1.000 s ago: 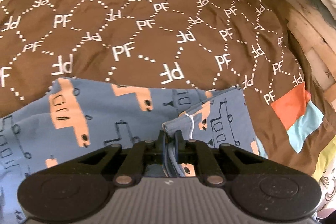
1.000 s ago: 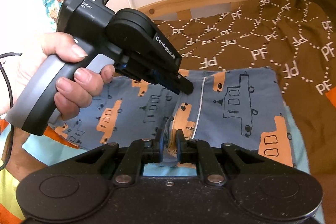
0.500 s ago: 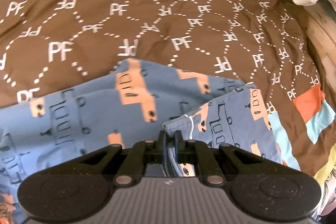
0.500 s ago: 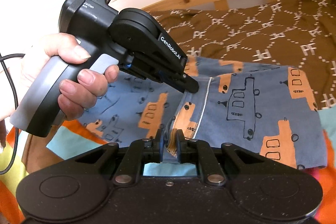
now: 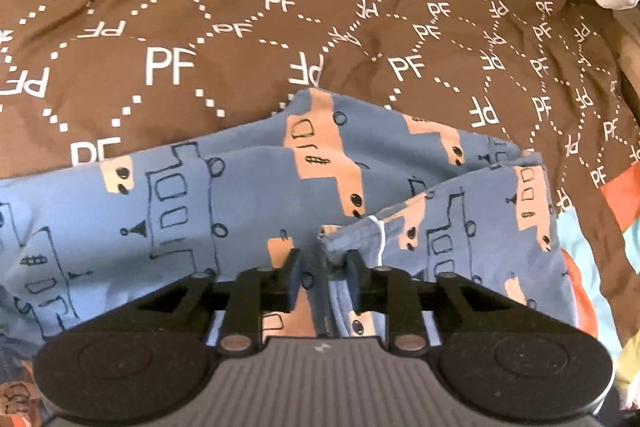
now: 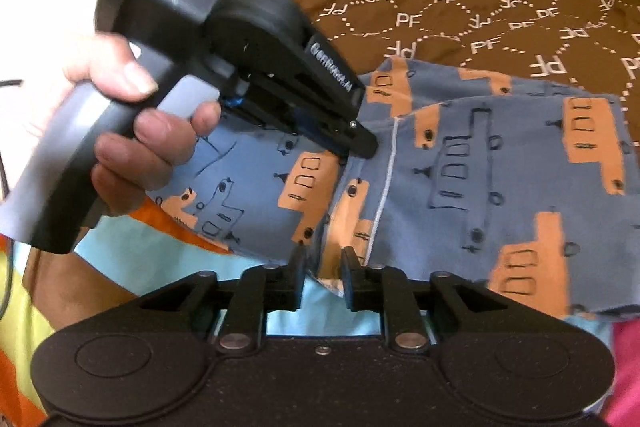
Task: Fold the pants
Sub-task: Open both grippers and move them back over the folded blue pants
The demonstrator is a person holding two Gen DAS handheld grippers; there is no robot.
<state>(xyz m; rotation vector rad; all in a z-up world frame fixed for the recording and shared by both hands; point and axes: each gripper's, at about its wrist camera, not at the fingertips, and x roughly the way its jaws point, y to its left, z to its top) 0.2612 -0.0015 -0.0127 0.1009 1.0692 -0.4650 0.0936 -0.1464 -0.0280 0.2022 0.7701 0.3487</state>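
Left wrist view: soft blue truck-print pants (image 5: 248,195) laid folded on brown quilted bedspread (image 5: 240,39) | left gripper (image 5: 322,265) jaws opening, hem between | right gripper (image 6: 323,269) jaws opening, cloth edge between

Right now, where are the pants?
The blue pants lie folded on the brown PF bedspread, low centre in both wrist views, their near edge between the opening jaws of the left gripper and right gripper.
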